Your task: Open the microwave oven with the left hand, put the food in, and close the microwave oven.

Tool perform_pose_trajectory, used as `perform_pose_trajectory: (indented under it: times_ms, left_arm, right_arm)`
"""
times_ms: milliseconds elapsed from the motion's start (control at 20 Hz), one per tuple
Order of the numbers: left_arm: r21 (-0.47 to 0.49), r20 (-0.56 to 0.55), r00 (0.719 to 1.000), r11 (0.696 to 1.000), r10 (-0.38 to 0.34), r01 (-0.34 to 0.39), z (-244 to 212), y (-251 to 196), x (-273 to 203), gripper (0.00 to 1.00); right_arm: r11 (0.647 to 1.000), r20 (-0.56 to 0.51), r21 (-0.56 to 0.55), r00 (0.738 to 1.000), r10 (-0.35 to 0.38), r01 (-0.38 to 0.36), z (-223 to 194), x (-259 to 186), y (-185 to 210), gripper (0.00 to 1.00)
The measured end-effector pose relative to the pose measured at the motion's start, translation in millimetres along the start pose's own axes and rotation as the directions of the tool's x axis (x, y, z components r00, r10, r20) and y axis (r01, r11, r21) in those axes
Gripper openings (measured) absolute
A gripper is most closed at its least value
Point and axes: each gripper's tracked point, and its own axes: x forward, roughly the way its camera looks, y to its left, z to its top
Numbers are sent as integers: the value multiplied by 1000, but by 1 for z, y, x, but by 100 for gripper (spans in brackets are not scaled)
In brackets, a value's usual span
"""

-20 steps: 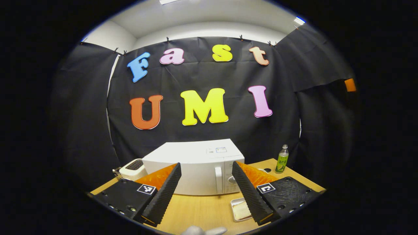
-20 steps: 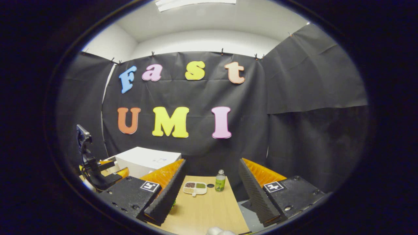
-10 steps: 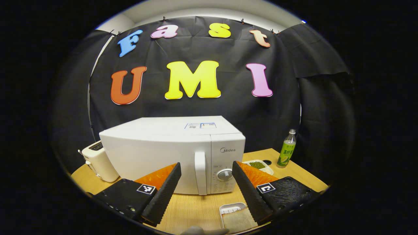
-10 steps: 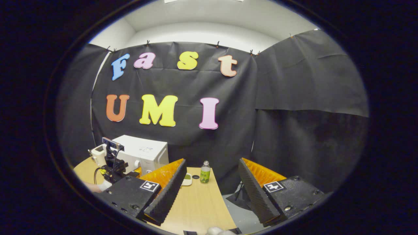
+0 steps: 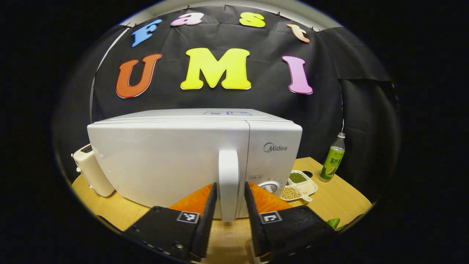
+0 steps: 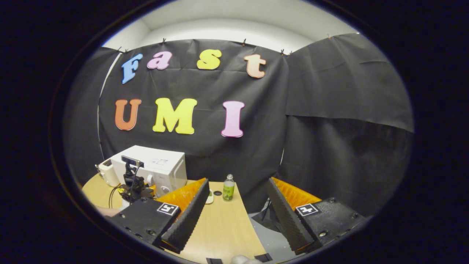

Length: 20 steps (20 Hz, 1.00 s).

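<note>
The white microwave (image 5: 165, 161) stands shut on the wooden table (image 5: 340, 198), close in front in the left gripper view. Its upright door handle (image 5: 228, 172) runs down between my left gripper's fingers. My left gripper (image 5: 229, 205) is shut on the lower part of that handle, one finger on each side. In the right gripper view the microwave (image 6: 157, 165) is small at the far left, with the left gripper (image 6: 133, 185) at its front. My right gripper (image 6: 236, 212) hangs open over the table's right edge, holding nothing.
A white divided dish of beans (image 5: 298, 183) lies right of the microwave, and a green bottle (image 5: 331, 161) stands behind it. A white toaster (image 5: 89, 172) sits to the microwave's left. The table's right edge and grey floor (image 6: 260, 227) lie under my right gripper.
My left gripper moved in to the microwave and its fingers closed from wide open onto the door handle. A food tray seen below it earlier is now covered. My right gripper barely moved.
</note>
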Motion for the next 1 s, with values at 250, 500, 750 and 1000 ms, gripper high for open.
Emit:
perform_pose_trajectory:
  times_ms: [250, 500, 750, 1000]
  left_arm:
    - [-7, -8, 1000, 1000, -10, 10, -1, 0, 1, 18]
    - [-22, -28, 999, 999, -35, 34, -1, -1, 1, 6]
    - [-15, -25, 998, 999, -49, 49, -17, 6, -48, 6]
    - [-18, -45, 999, 1000, -21, 20, -34, 33, -114, 6]
  right_arm:
    - [999, -4, 15, 999, 33, -32, 3, 4, 14, 96]
    - [998, 0, 11, 998, 66, -66, 4, 8, 25, 96]
    - [993, 11, 16, 993, 115, -115, 3, 16, 38, 96]
    - [982, 8, 6, 982, 191, -191, -4, 18, 59, 96]
